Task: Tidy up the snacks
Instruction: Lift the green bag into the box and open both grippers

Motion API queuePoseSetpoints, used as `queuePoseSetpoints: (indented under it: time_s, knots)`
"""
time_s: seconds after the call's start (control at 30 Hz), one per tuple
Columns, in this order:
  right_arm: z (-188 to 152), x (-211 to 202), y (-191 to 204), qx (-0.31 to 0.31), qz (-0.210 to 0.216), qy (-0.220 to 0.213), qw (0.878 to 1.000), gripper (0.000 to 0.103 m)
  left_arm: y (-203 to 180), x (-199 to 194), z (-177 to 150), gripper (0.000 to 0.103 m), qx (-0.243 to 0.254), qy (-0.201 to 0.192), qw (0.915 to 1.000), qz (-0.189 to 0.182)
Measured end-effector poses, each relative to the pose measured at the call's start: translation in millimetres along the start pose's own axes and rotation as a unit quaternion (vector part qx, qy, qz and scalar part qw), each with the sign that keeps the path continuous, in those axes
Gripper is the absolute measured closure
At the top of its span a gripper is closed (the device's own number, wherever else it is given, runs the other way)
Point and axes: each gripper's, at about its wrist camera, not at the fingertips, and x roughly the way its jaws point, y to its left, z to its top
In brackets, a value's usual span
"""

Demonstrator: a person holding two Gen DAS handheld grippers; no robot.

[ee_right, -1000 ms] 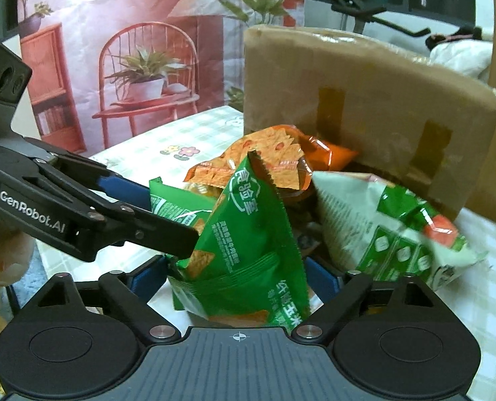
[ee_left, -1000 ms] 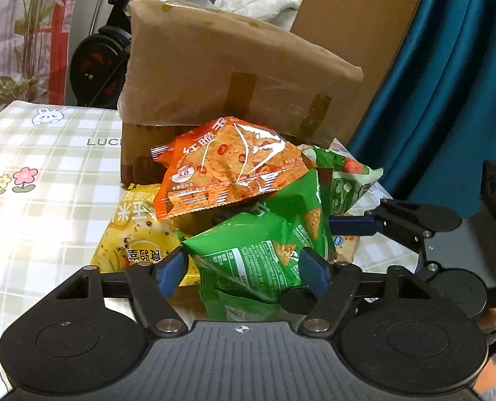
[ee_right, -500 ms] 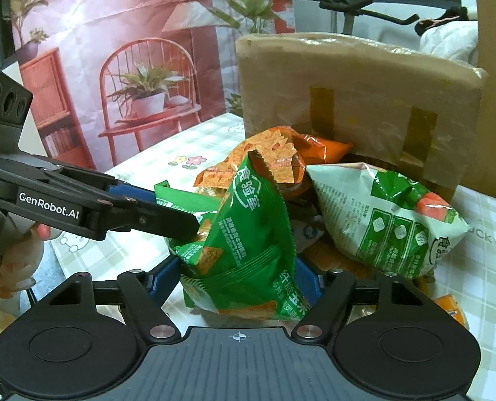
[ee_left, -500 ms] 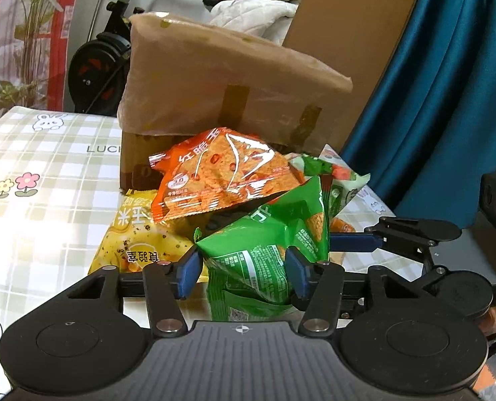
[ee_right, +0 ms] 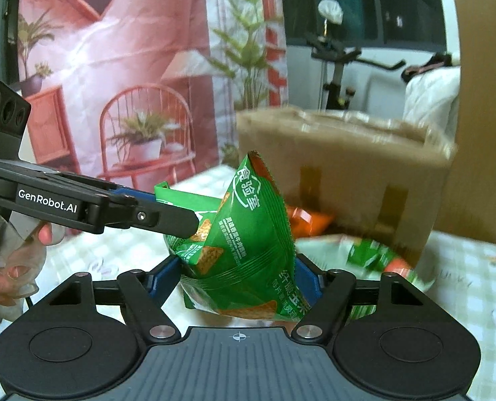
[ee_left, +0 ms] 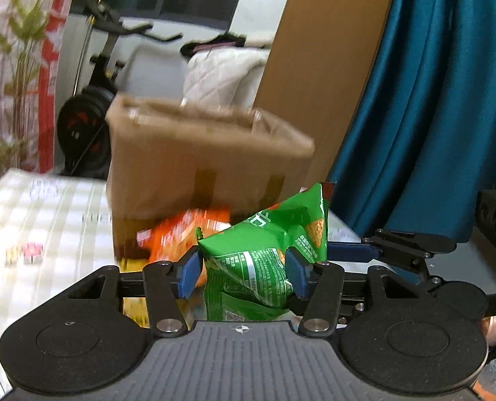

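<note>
A green snack bag (ee_left: 264, 254) is pinched from both sides and held above the table. My left gripper (ee_left: 243, 274) is shut on its lower end; it also shows in the right wrist view (ee_right: 167, 215). My right gripper (ee_right: 238, 277) is shut on the same green bag (ee_right: 244, 244); it enters the left wrist view from the right (ee_left: 365, 250). Below lie an orange snack bag (ee_left: 181, 234), a yellow bag (ee_left: 132, 310) and a pale green-and-white bag (ee_right: 371, 257). The brown cardboard box (ee_left: 194, 163) stands behind them, its top open.
The table carries a checked cloth (ee_left: 37, 240) with bunny prints. An exercise bike (ee_left: 91, 110) stands beyond the table. A blue curtain (ee_left: 442, 100) hangs at the right and a tall brown board (ee_left: 315, 67) leans behind the box.
Both grippers closed on the green bag and lifted it up off the pile. The box's open top now shows and the other bags have dropped lower in view.
</note>
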Motion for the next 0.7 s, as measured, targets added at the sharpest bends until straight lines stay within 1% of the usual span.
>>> queuePoseSetpoints:
  time_s: [0.2,0.27,0.37,0.47,0.57,0.7]
  knots:
    - [40.7,-8.7,-13.7,-0.019,-0.021,-0.051,0.998,0.033,-11.7,3.1,43.3,0.047,0.039,-0.046,0.9982,0.007]
    - [54.9,-8.8,-20.0,-0.032,-0.030,-0.070,0.997,0.033,-14.5,8.4,60.4,0.046,0.055,-0.063,0.9965,0.011]
    - [77.0,-2.1,-30.4,-0.063,-0.047,-0.096,0.992,0.033,-14.5,18.7,84.9,0.046,0.063,-0.081,0.9946,0.015]
    - [97.9,8.5,-43.9,-0.081,-0.060,-0.115,0.988,0.033,-14.7,36.7,108.8,0.046,0.076,-0.088,0.9928,0.028]
    - [117.0,22.3,-60.5,-0.094,-0.073,-0.133,0.984,0.033,-8.7,57.6,133.1,0.046,0.078,-0.094,0.9920,0.033]
    - [137.6,47.1,-87.5,-0.089,-0.078,-0.144,0.982,0.033,0.6,85.4,163.7,0.046,0.081,-0.093,0.9916,0.039]
